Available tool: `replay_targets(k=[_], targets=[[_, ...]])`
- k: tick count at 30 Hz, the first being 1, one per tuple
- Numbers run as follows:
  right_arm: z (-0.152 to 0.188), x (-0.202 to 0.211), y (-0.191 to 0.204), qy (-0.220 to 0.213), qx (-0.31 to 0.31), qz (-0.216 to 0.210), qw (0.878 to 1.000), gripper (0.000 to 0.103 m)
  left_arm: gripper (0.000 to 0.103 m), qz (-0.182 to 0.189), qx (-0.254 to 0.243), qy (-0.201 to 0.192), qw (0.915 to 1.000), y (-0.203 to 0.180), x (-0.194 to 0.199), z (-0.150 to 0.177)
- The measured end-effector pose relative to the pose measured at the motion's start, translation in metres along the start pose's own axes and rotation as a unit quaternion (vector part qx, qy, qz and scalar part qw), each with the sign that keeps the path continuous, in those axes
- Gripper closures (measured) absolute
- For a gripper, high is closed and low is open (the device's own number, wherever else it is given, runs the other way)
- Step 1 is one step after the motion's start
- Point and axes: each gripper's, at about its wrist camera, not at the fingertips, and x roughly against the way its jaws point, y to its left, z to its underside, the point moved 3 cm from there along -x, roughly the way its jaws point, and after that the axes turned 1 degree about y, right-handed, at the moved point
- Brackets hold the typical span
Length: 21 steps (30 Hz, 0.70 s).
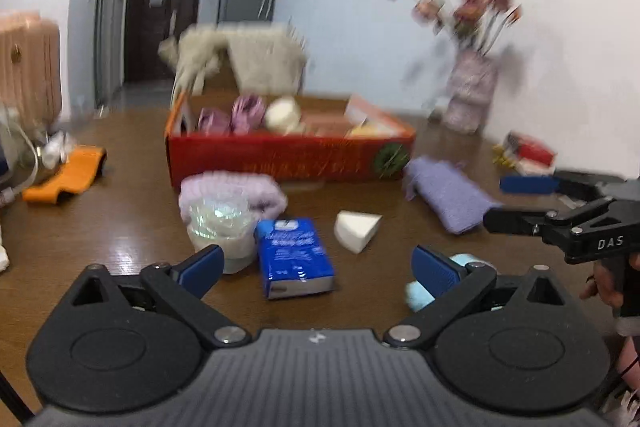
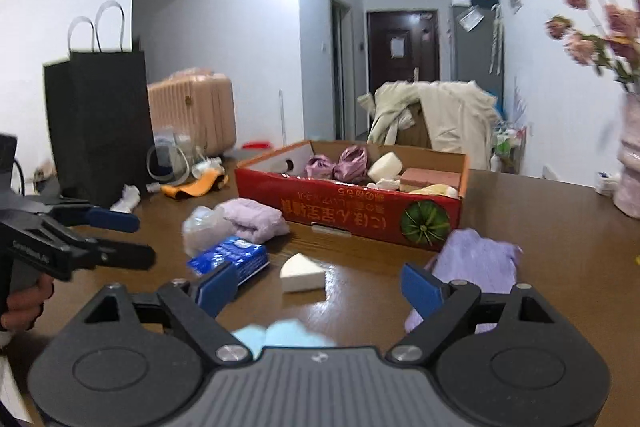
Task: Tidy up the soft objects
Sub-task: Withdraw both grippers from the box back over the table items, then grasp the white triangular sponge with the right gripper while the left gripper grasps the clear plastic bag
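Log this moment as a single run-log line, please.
left gripper open, empty | right gripper open, empty | red box partly filled | white wedge sponge, blue tissue pack on table

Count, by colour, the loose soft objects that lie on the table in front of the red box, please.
Lilac: 2, a folded towel and a knitted cloth
White: 1, a wedge sponge
Blue: 1, a tissue pack
Light blue: 1, a soft item partly hidden by the gripper
Clear: 1, a plastic bag
Total: 6
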Motion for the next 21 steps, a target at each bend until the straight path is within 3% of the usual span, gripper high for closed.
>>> replay_targets(k=[4, 9, 16, 19, 21], targets=[[-0.014, -0.051, 0.001, 0.05, 0.044, -0.013, 0.998, 0.023, 0.013, -0.043, -0.031, 0.038, 0.9978, 0.005, -0.042, -0.006], [-0.016, -0.096, 0.009, 0.101, 0.073, -0.052, 0.991, 0.031, 0.021, -0.024, -0.041, 0.077, 0.9959, 0.01, -0.071, -0.004], [-0.009, -0.127, 0.009, 0.123, 0.054, -0.088, 0.987, 0.044, 0.024, -0.009, -0.03, 0.07, 0.9971, 0.016, -0.085, 0.004], [-0.007, -0.128, 0.006, 0.121, 0.053, -0.087, 0.987, 0.046, 0.024, 0.003, -0.033, 0.058, 0.9978, 0.017, -0.082, 0.006], [-0.006, -0.129, 0.005, 0.121, 0.055, -0.083, 0.988, 0.052, 0.024, 0.015, -0.033, 0.057, 0.9978, 0.017, -0.081, 0.006]])
